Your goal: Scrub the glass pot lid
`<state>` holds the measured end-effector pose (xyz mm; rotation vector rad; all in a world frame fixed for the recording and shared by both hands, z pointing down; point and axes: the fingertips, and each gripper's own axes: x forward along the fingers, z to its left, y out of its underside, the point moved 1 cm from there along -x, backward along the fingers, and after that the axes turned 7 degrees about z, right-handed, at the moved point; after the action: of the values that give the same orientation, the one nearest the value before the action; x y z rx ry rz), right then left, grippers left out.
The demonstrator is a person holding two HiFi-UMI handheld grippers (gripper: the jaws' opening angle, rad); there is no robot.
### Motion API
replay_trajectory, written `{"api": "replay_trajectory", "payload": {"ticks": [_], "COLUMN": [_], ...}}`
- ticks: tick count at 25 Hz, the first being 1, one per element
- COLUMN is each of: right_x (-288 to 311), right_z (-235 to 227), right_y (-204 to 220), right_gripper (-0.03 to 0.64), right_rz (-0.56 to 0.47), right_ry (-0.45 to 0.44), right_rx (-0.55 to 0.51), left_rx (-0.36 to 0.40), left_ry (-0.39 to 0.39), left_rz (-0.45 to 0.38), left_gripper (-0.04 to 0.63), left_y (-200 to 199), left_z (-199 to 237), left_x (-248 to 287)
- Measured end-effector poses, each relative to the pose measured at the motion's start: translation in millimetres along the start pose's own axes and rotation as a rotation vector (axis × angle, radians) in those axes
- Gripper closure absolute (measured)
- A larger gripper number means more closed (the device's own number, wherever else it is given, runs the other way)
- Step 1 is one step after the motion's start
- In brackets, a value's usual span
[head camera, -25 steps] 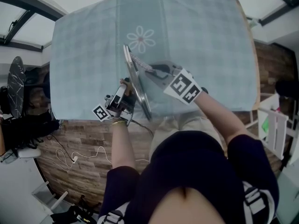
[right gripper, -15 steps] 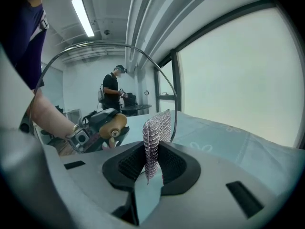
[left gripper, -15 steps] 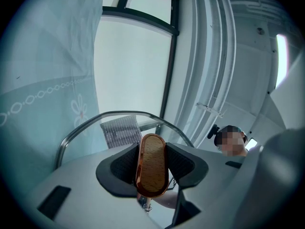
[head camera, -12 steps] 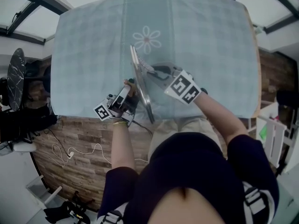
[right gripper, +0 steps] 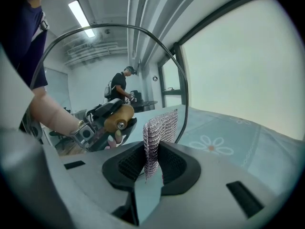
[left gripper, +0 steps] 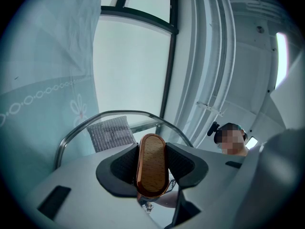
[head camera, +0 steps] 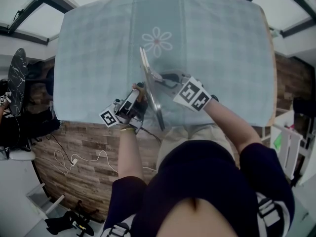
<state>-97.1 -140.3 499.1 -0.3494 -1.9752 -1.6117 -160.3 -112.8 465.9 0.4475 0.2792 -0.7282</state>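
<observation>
1. Left gripper (left gripper: 152,166) pinches the wooden knob (left gripper: 151,149), holding the glass lid (head camera: 150,85) on edge above the table (head camera: 217,43).
2. Right gripper (right gripper: 152,163) clamps the mesh scrub cloth (right gripper: 161,128), tip at the glass opposite the knob; contact likely.
3. Scrubbing looks under way; share done can't be judged.
</observation>
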Motion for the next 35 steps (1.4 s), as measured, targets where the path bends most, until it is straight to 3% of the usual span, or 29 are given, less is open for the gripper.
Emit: {"api": "replay_trajectory", "payload": {"ticks": [35], "right_x": [-2], "right_z": [70], "right_y": [43], "right_gripper": [0.537], "right_rz": [0.113], "right_ry": [-0.222], "right_rx": [0.063], "left_rx": [0.014], "left_ry": [-0.026], "left_rz": [-0.013], "left_gripper": [0.425], "left_y": [1], "left_z": [0], "left_x": [2]}}
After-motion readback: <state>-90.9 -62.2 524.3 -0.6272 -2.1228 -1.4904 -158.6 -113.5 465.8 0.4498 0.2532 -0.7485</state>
